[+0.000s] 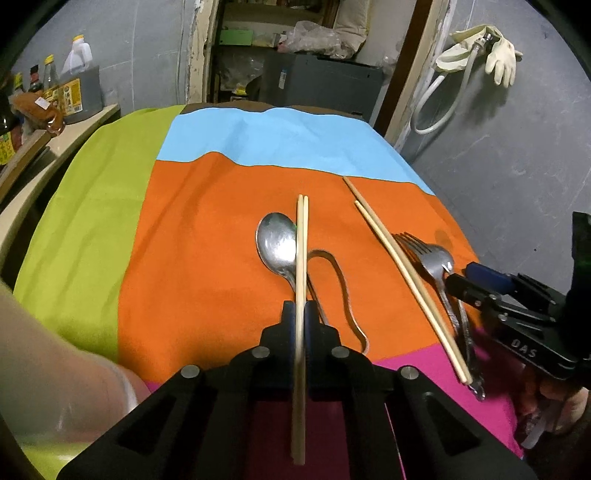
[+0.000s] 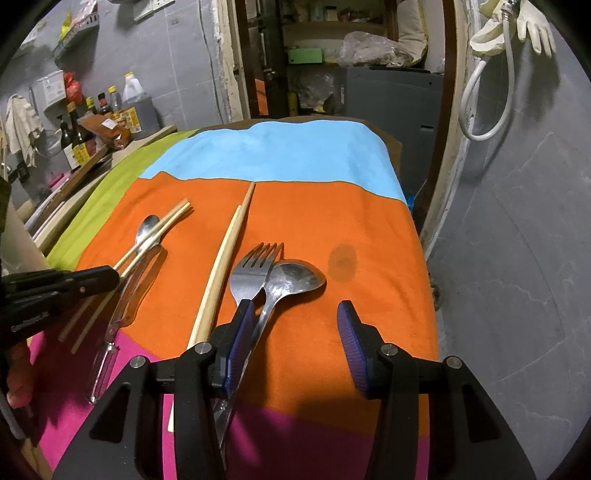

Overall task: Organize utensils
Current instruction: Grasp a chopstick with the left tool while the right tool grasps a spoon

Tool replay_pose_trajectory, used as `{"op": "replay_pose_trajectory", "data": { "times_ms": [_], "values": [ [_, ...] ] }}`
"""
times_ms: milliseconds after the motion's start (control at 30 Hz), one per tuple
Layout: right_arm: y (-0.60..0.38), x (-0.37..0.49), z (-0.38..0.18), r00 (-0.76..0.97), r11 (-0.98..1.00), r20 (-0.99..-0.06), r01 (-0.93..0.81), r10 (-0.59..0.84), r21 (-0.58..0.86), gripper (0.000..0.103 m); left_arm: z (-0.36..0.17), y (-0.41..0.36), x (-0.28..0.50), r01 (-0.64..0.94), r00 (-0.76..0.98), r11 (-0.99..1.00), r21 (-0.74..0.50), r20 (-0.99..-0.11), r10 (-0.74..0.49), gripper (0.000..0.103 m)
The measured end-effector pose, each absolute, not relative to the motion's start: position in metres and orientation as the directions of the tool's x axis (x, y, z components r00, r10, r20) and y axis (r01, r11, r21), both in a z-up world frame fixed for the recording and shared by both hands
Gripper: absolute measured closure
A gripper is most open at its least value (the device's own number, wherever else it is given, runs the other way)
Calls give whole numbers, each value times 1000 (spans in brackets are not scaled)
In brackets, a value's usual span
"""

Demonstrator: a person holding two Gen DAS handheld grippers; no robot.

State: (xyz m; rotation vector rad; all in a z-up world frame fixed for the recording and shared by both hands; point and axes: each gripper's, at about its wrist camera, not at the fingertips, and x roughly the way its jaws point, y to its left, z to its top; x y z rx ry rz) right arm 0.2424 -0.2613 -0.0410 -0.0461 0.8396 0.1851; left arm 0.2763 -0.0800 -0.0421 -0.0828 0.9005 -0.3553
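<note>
My left gripper (image 1: 300,308) is shut on a pair of wooden chopsticks (image 1: 302,243) and holds them above a steel spoon (image 1: 277,243) and a metal peeler (image 1: 343,288) on the orange cloth. It also shows in the right wrist view (image 2: 114,277), with the held chopsticks (image 2: 162,225), the spoon (image 2: 147,227) and the peeler (image 2: 129,299). A second pair of chopsticks (image 1: 402,273) (image 2: 225,258) lies at the middle. A fork (image 2: 251,273) (image 1: 413,242) and a second spoon (image 2: 295,277) (image 1: 441,258) lie beside it. My right gripper (image 2: 295,321) is open, its left finger over the fork and spoon handles.
A cloth (image 2: 295,155) in orange, blue, green and pink covers the table. Bottles and packets (image 2: 103,118) stand on a counter at the left. A grey wall (image 2: 517,258) with a hose and gloves (image 2: 517,22) is close on the right. A grey bin (image 2: 388,92) stands beyond the far edge.
</note>
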Motion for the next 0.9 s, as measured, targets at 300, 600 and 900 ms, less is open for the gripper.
{"op": "replay_pose_trajectory", "data": {
  "times_ms": [300,600,900],
  "values": [
    [-268,233,-42,645,987,-756,-159,115,14,62,-38,-74,252,186,588,948,-257,-744,-317,100],
    [-263,246,-47,612,983,-780,-182,127,17,62,-41,-72,249,127,551,972,-196,-802,-233,100],
    [-267,267,-49,571,975,-792,-173,215,141,83,-47,-77,276,148,474,981,-126,-861,-182,99]
  ]
}}
